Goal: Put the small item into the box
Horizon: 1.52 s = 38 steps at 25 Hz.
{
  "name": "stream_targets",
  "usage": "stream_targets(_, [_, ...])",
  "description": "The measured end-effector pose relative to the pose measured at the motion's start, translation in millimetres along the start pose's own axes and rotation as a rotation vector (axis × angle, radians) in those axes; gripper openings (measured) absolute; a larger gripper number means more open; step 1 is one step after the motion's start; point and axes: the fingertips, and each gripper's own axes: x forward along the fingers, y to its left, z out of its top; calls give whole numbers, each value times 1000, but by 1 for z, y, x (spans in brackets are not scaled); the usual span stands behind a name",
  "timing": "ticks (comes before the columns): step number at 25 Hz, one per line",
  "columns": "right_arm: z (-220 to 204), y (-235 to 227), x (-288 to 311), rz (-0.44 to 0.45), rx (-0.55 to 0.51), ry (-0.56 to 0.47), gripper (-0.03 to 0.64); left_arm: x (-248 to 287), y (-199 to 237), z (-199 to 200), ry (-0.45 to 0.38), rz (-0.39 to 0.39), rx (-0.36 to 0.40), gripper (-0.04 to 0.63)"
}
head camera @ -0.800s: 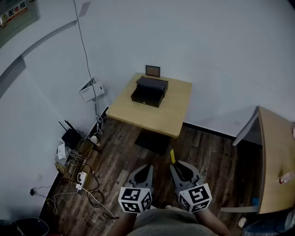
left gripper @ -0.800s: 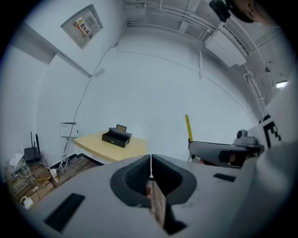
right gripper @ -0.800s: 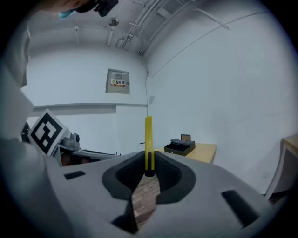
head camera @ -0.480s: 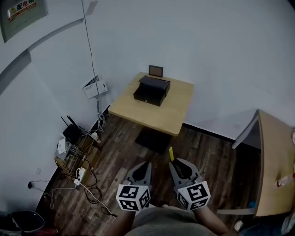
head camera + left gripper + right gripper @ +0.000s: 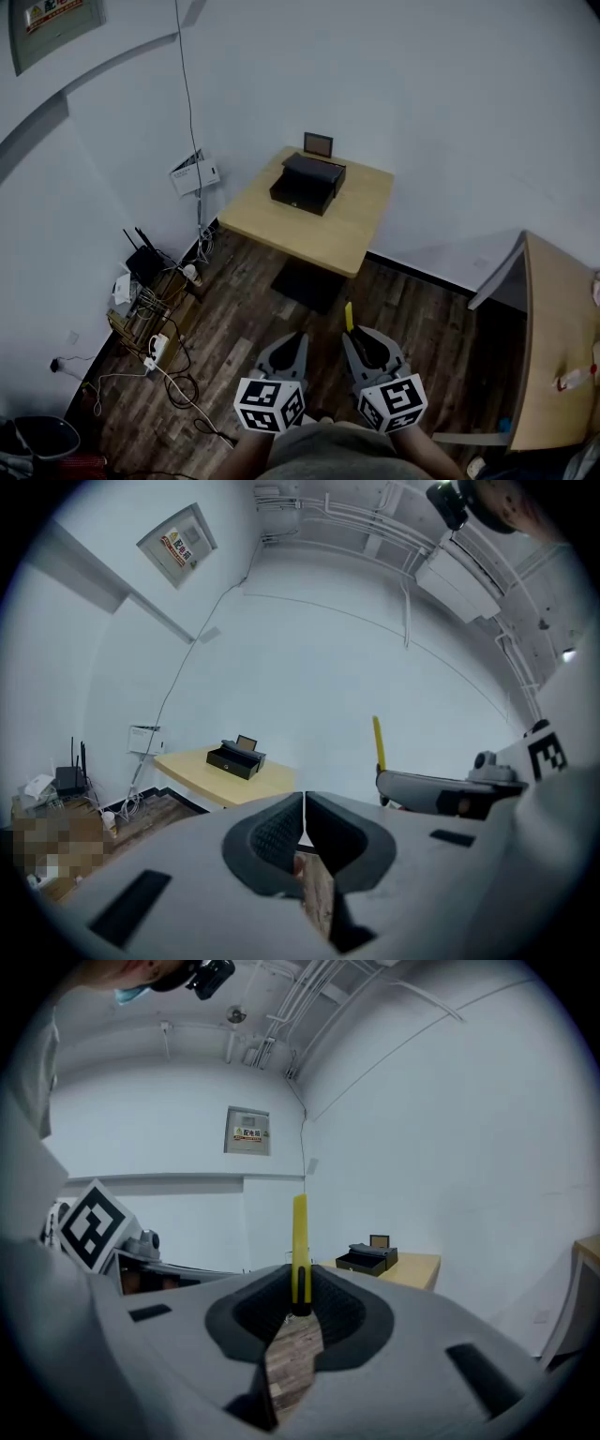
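Observation:
A black box (image 5: 306,184) stands on a small wooden table (image 5: 352,230) against the far wall, its lid open. The same box (image 5: 236,758) shows far off in the left gripper view and, as the box (image 5: 367,1257), in the right gripper view. My right gripper (image 5: 361,343) is shut on a thin yellow stick (image 5: 350,316) that juts past its jaws; the stick (image 5: 299,1246) stands upright between them. My left gripper (image 5: 286,352) is shut with nothing in it. Both hang low near my body, over the wooden floor, well short of the table.
A router, power strips and tangled cables (image 5: 155,314) lie on the floor by the left wall. A second wooden table (image 5: 555,337) stands at the right. A dark mat (image 5: 305,281) lies under the small table. A framed notice (image 5: 52,23) hangs high on the left wall.
The view has shifted slightly, so the table and box sit a little lower and further right in frame. Both grippers keep their places and states.

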Motion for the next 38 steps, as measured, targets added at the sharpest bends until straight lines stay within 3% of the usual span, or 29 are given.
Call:
stream_targets(6, [3,-11,1,2,35,-8,54,7,-4,-4,19,9,-5,8])
stream_targets(15, [17,-31,43,0,47,-33,54,42,26,13,13,20,-22,8])
stream_targets(38, [60,-98,269,-31,20,-16,54,212,161,104,30,-52,-29,8])
